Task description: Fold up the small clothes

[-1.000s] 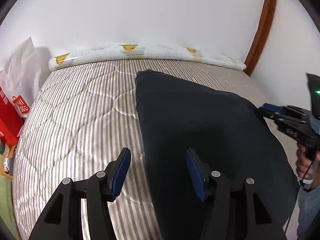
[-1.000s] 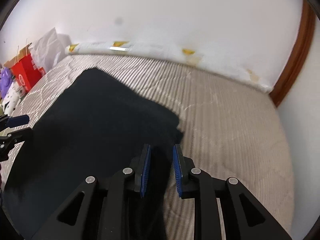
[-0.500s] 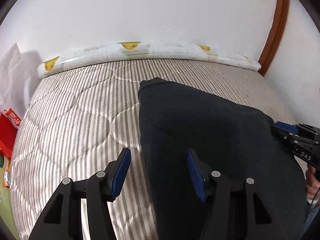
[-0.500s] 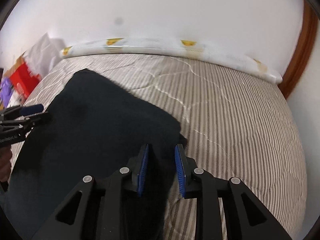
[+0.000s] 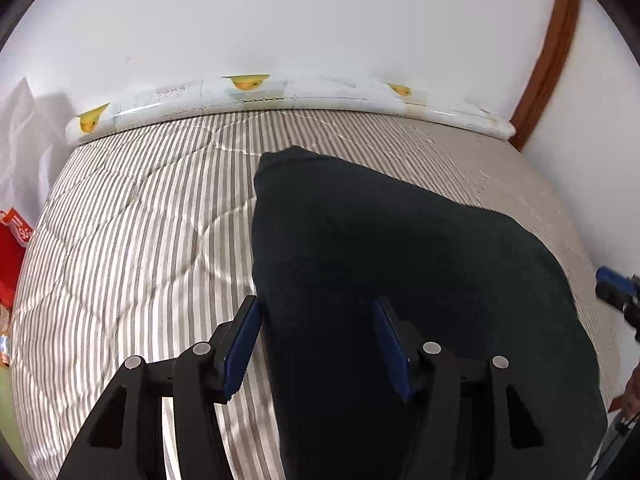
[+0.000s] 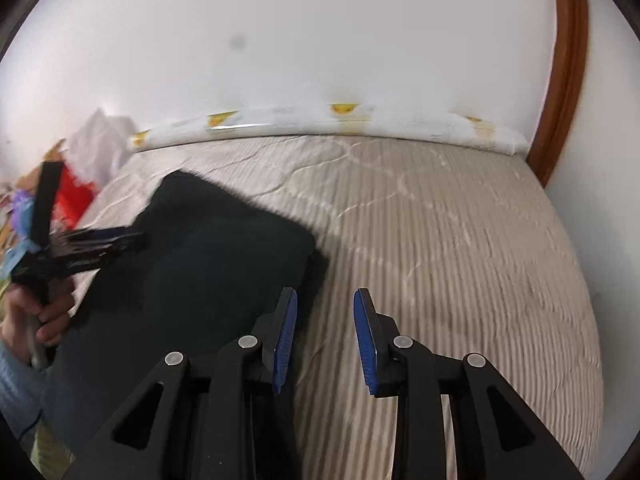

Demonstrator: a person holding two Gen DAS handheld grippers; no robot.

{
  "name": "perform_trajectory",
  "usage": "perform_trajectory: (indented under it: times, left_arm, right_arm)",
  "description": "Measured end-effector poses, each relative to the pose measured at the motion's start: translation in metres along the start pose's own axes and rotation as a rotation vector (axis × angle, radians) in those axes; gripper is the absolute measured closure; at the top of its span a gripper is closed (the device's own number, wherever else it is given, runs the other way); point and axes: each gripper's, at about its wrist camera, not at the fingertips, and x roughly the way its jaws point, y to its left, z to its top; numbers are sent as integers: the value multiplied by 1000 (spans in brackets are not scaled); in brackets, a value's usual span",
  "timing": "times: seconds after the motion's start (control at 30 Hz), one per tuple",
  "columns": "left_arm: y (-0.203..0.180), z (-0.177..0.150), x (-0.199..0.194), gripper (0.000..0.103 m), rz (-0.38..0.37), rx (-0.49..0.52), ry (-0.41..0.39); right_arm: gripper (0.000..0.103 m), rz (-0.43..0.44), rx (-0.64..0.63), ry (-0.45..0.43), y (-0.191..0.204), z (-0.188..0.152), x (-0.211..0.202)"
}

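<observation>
Black blue-padded jaws of the left gripper (image 5: 316, 344) stand apart at the bottom of the left view, over the near left edge of a dark garment (image 5: 400, 280), not pinching it. Its long axis runs from bottom centre toward the upper middle, ending in a narrow corner on the striped mattress (image 5: 120, 240). The right gripper (image 6: 325, 340) has just been opening, nothing between its pads, the garment's edge beside its left pad.
</observation>
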Motion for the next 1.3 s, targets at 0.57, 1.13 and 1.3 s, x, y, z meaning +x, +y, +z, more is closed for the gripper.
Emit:
perform_trajectory:
  times: [0.57, 1.13, 1.3]
  left_arm:
    - [-15, -89, -76, 47, -70, 20, -18]
    - [-19, -159, -110, 41, -66, -8, -50]
    - [-21, -171, -123, 41, -39, -12, -62]
  right_arm:
    - [103, -58, 59, -63, 12, -85, -26]
    - [71, 3, -96, -104, 94, -137, -52]
    - [72, -39, -49, -83, 84, -146, -59]
